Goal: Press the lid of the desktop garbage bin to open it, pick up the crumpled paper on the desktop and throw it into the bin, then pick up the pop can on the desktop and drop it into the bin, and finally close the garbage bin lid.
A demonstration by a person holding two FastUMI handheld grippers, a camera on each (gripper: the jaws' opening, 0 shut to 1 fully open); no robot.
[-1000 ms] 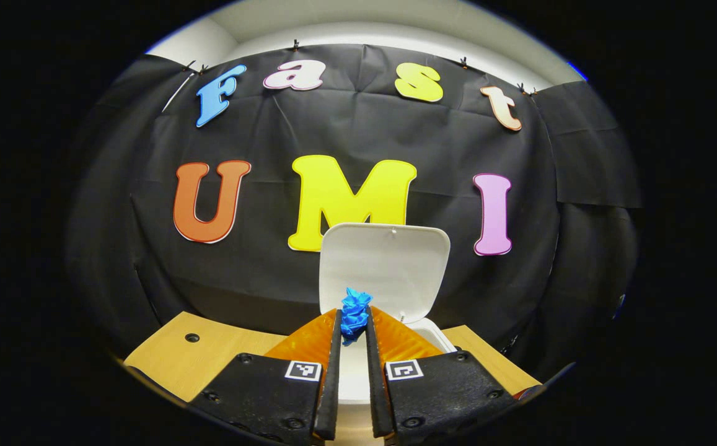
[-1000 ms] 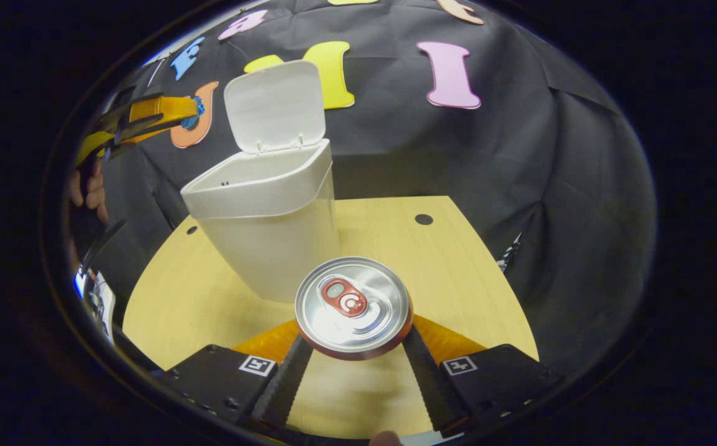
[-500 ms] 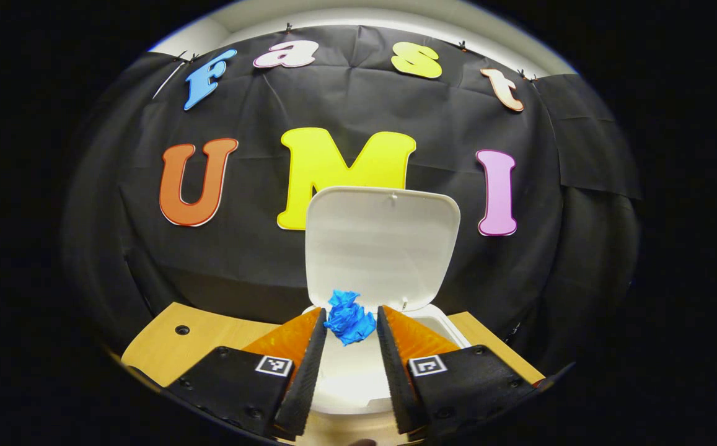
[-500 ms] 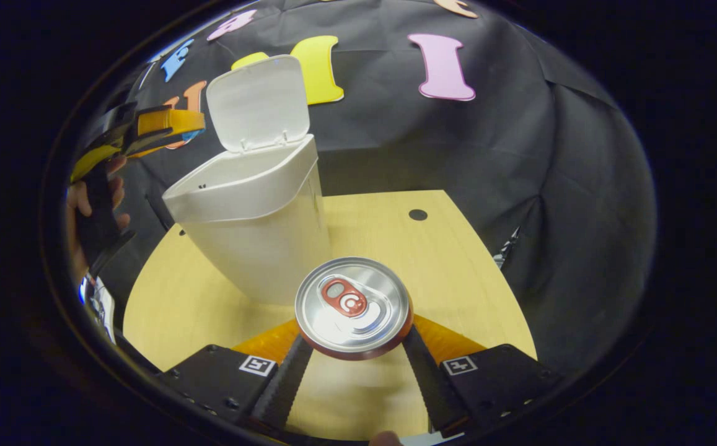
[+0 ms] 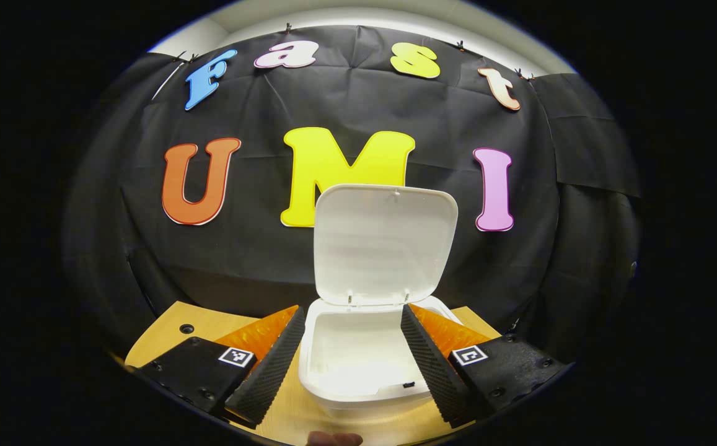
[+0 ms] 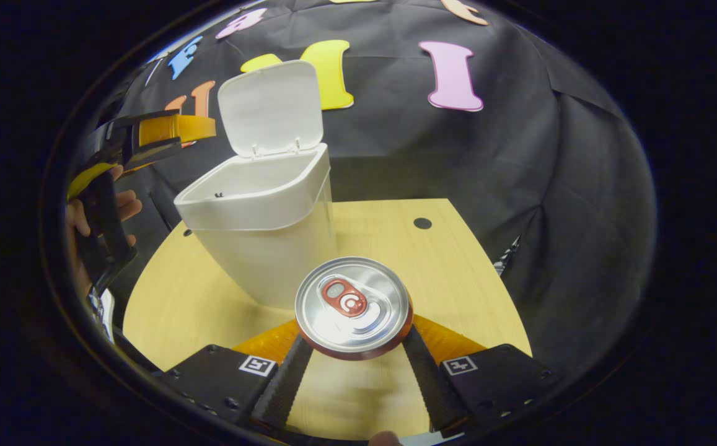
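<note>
The white bin stands on the wooden desk with its lid raised upright. My left gripper hovers just above the bin's mouth, open, with nothing between its fingers. The crumpled paper has dropped out of sight; I see no blue in the part of the bin's inside that shows. In the right gripper view, the bin stands left of centre with its lid up. My right gripper is shut on the pop can, whose silver top with a red tab faces the camera. The left gripper is at the far left, held by a hand.
The wooden desk stretches behind and right of the can, with a dark round hole near its back edge. Black cloth walls close in the back and sides. A hand holds the left gripper at the left edge.
My left gripper has opened wide and let go of the blue crumpled paper, which is gone from between the fingers. The right gripper still holds the can, barely moved.
</note>
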